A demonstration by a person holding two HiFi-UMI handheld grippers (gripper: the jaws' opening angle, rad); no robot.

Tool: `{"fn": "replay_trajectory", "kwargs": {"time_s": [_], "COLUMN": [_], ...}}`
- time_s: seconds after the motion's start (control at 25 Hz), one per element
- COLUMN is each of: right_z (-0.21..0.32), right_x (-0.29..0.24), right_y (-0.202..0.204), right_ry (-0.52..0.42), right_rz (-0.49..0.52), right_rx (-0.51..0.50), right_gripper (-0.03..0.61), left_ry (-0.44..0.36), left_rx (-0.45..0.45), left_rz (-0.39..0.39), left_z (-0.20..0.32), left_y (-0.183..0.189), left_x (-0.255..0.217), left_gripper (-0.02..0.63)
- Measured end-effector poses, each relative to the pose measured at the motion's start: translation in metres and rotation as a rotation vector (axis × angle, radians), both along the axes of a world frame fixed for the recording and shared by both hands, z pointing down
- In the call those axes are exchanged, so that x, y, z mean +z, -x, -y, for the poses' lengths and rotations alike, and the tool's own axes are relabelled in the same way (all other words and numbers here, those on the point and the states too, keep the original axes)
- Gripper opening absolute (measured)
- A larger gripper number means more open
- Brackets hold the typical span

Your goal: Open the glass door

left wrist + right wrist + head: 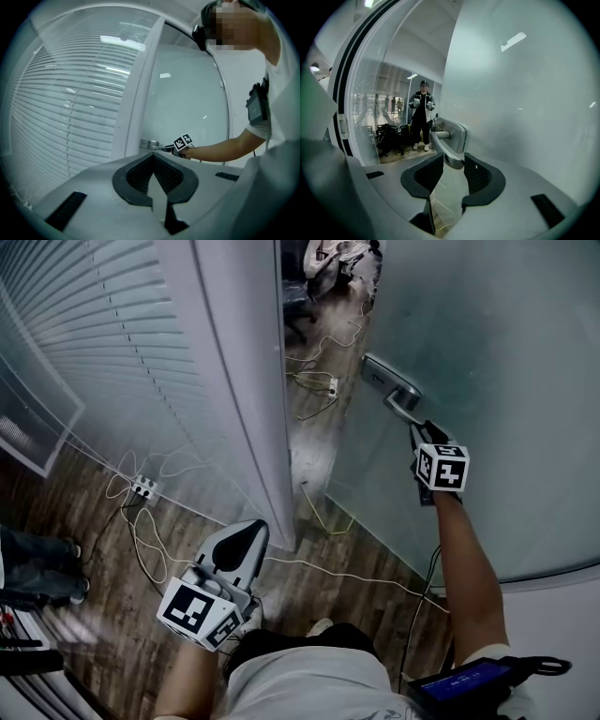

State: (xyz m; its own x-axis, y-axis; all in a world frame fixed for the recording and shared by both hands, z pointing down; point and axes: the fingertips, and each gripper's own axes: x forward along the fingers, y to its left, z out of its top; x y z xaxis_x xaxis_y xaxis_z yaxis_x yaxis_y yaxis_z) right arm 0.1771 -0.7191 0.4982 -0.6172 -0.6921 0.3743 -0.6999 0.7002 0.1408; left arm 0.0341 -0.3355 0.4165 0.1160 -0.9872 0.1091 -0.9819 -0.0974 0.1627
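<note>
Glass, frosted and pale, made up the door (497, 409), which stood to the person's right with its free edge just beside the white frame post (246, 381). A narrow gap between the two showed wooden floor (314, 442) and loose cables (317, 382), so the door looked already slightly ajar.

The metal handle (451, 140) was a lever lying flat along the glass. Its long axis ran from the plate near the door's edge back toward the person. The right gripper (453, 161) met it end-on, in line with that axis, and its jaws were closed narrowly on the lever's free tip, one pad on either side.

The right arm was stretched nearly straight, forward and slightly outward, with the marker cube facing up. From that grip, the next move would probably be a swing about hinges on the far side of the door, out of sight.

The left gripper (153, 157) hung low by the person's left hip, well apart from the door. It pointed toward the post, its jaws pressed together on nothing. The right was clearly the working hand.
</note>
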Motion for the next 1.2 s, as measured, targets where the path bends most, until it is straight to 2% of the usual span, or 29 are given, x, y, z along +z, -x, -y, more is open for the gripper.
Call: {"fn": "replay_trajectory", "kwargs": {"time_s": [0.12, 0.28, 0.44, 0.64, 0.84, 1.08, 1.2], "right_z": [-0.005, -0.035, -0.078, -0.145, -0.209, -0.298, -0.344], "right_x": [-0.008, -0.046, -0.093, -0.148, -0.151, -0.174, -0.177], "right_y": [-0.008, -0.017, -0.009, -0.017, -0.036, -0.024, -0.025], "right_ry": [-0.017, -0.060, -0.118, -0.160, -0.184, -0.207, -0.214], "right_rz": [0.035, 0.085, 0.114, 0.150, 0.200, 0.209, 0.236], "right_rx": [0.014, 0.010, -0.007, 0.042, 0.103, 0.191, 0.212], "right_gripper": [0.140, 0.140, 0.056, 0.003, 0.002, 0.002, 0.002], "left_ry": [-0.003, -0.010, -0.020, -0.044, -0.063, -0.065, -0.067], "left_rx": [0.003, 0.027, 0.067, 0.189, 0.286, 0.434, 0.468], "left_rz": [0.004, -0.008, -0.013, -0.022, 0.002, -0.008, -0.004], "left_z": [-0.003, -0.002, 0.003, 0.006, 0.000, -0.020, -0.041], "left_y": [0.001, 0.008, 0.023, 0.036, 0.033, 0.054, 0.053], "left_x": [0.002, -0.008, -0.031, -0.063, -0.058, -0.064, -0.061], "left_gripper": [0.000, 0.000, 0.000, 0.000, 0.000, 0.000, 0.000]}}
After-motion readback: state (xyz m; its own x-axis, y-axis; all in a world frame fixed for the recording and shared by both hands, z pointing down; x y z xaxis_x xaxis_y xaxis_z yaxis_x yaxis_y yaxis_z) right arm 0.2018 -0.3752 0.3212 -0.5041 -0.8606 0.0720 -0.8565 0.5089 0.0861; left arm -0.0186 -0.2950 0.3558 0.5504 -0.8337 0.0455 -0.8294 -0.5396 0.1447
